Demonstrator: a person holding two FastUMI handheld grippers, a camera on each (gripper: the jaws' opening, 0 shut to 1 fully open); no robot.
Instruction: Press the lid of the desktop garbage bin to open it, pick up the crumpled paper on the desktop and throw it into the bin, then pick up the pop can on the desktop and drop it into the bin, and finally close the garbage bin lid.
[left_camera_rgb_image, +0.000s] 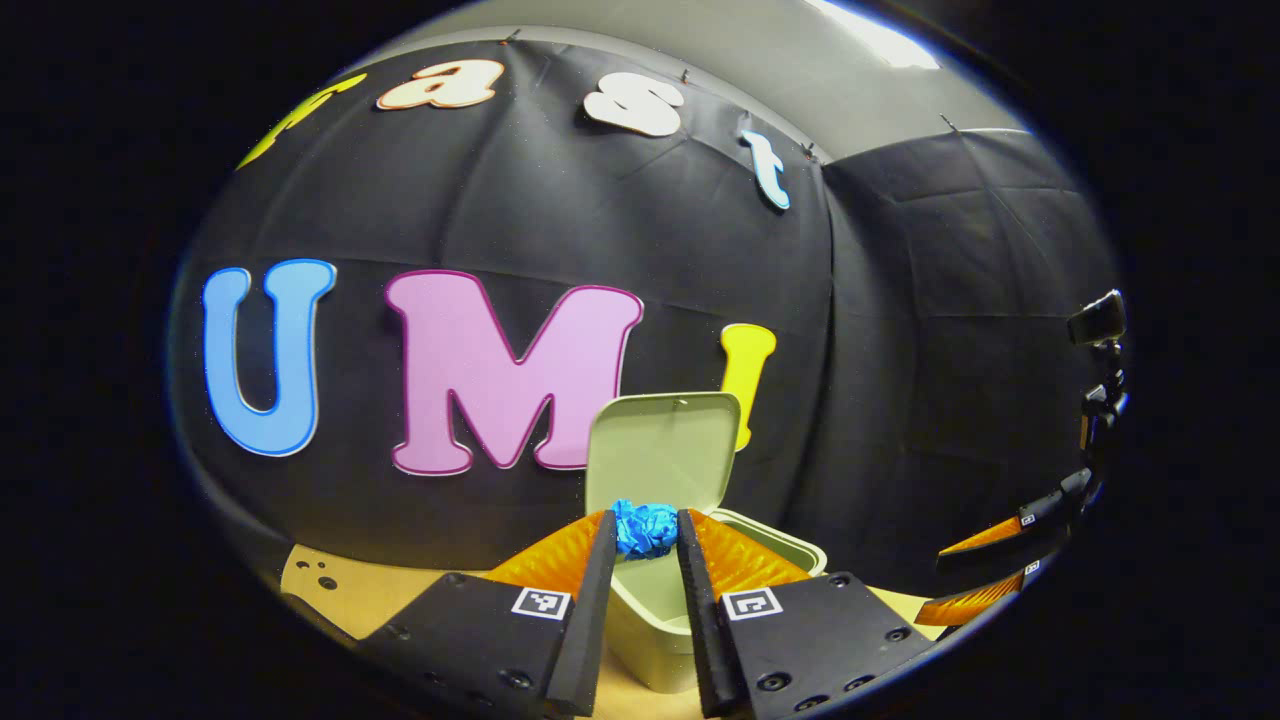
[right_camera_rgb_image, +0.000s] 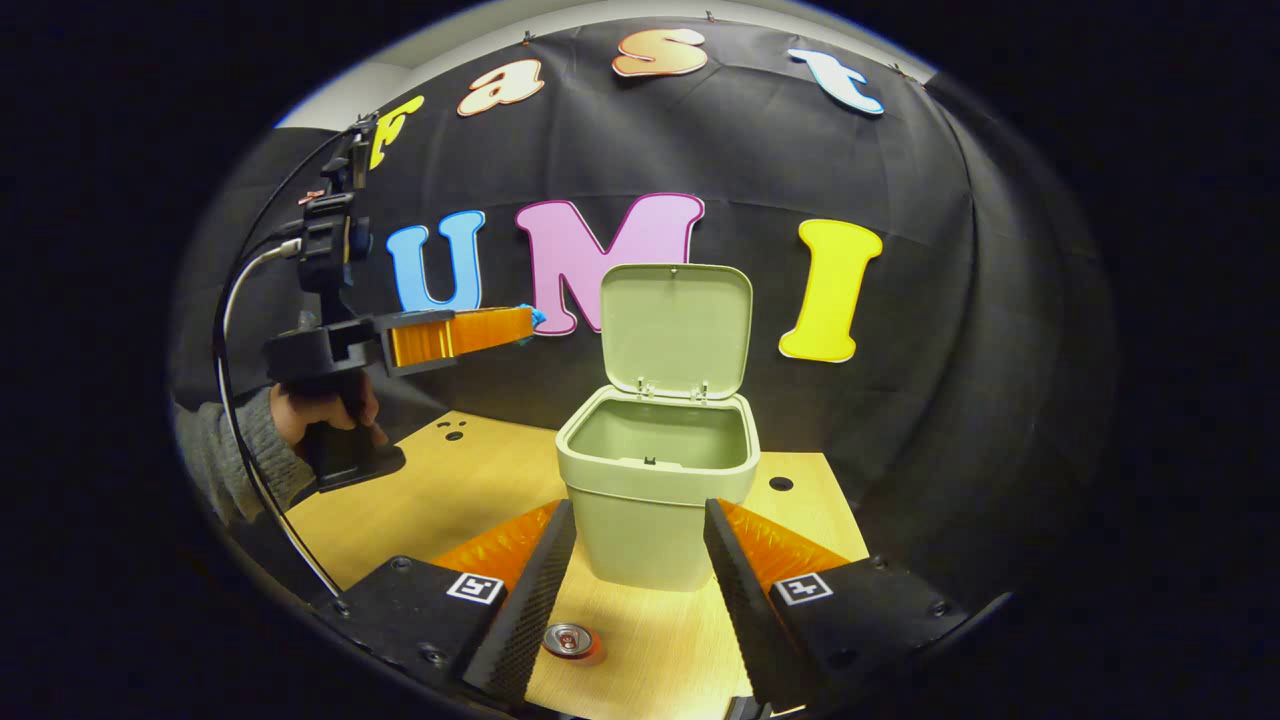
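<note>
My left gripper (left_camera_rgb_image: 646, 525) is shut on a blue crumpled paper (left_camera_rgb_image: 645, 530), held in the air just before the pale green bin (left_camera_rgb_image: 650, 620). The bin's lid (left_camera_rgb_image: 665, 450) stands upright and open. In the right gripper view the bin (right_camera_rgb_image: 655, 520) sits mid-table with its lid (right_camera_rgb_image: 677, 328) up and its inside bare. My left gripper (right_camera_rgb_image: 525, 325) hangs high to the bin's left, a bit of paper (right_camera_rgb_image: 537, 318) at its tips. My right gripper (right_camera_rgb_image: 637, 512) stands open low in front of the bin. The pop can (right_camera_rgb_image: 570, 640) stands upright by its left finger.
The wooden table (right_camera_rgb_image: 450, 480) has small holes (right_camera_rgb_image: 781, 484) near the bin. A person's hand (right_camera_rgb_image: 320, 410) and grey sleeve hold the left gripper, with a cable hanging from it. A camera on a stand (left_camera_rgb_image: 1095, 330) is at the far right.
</note>
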